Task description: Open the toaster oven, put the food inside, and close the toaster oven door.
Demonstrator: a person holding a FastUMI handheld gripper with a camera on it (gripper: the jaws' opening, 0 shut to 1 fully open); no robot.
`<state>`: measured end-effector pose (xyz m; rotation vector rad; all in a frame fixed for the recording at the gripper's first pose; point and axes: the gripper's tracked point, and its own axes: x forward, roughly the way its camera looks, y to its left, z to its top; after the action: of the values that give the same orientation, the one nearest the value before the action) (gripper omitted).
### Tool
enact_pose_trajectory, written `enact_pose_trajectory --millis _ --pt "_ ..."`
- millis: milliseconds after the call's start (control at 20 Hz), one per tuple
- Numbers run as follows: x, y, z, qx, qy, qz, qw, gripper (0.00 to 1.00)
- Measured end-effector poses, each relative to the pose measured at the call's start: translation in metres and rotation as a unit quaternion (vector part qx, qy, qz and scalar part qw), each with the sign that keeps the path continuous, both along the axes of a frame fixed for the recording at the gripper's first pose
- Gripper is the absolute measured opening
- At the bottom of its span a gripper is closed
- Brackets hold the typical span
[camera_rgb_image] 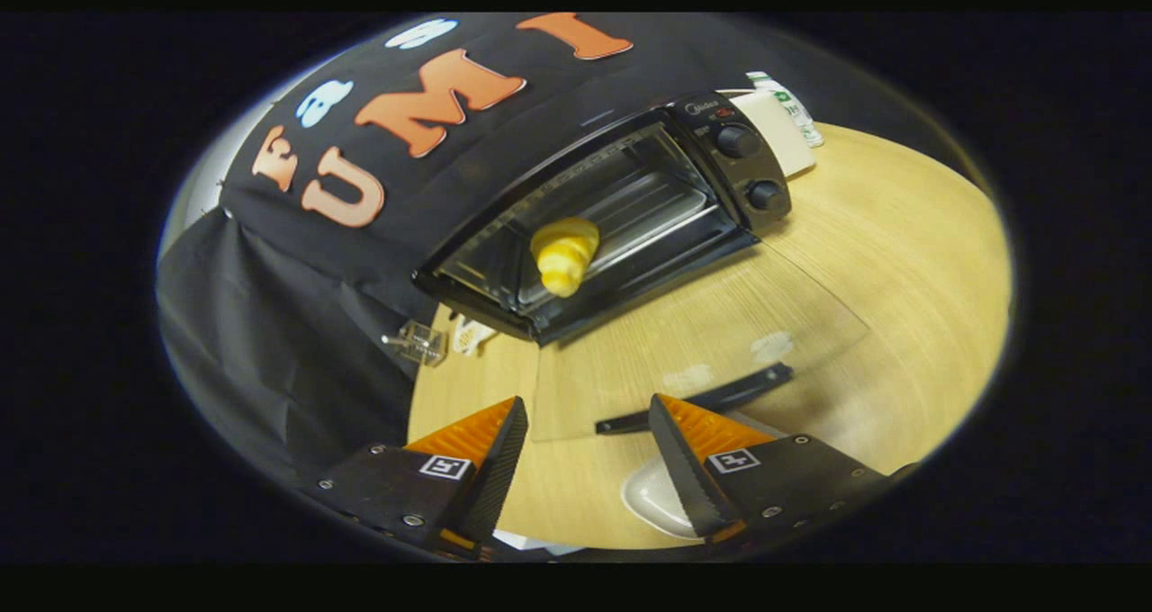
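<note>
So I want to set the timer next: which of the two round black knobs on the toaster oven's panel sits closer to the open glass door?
The lower round black knob, at the panel's end nearest the open glass door; the other knob sits above it, just under the brand mark. The open gripper holds nothing.

Your hand-held gripper (583,454) hangs above the counter (900,261) with its fingers apart and nothing between them. Just ahead of the fingers, the lowered glass door (684,342) of the toaster oven (594,225) lies flat over the counter, its dark handle (697,400) nearest you. Beyond the door, the oven's mouth stands open; a croissant (564,254) sits in the middle of the cavity, with free room on either side of it. A white plate (652,499) lies beneath the right finger. A small clear object (418,342) stands at the counter's edge beside the oven.
</note>
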<state>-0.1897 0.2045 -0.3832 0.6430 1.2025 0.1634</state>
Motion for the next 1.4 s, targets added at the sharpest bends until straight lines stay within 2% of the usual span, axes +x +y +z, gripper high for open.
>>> enact_pose_trajectory --millis 150,250,550,650,850,1050,1400 --pt "-0.029 -0.032 -0.014 -0.065 0.028 0.046 0.996 0.80" --pt "-0.028 -0.050 -0.022 -0.092 0.037 0.060 0.993 0.81" --pt "-0.035 -0.047 -0.052 -0.080 0.084 0.148 0.982 0.81" --pt "-0.024 -0.043 -0.053 -0.079 0.066 0.157 0.982 0.81" --pt "-0.022 -0.039 -0.052 -0.078 0.075 0.171 0.979 0.84" --pt "-0.009 -0.039 -0.029 -0.073 0.040 0.177 0.981 0.84" --pt "0.056 -0.014 0.017 -0.074 -0.056 0.199 0.976 0.84"
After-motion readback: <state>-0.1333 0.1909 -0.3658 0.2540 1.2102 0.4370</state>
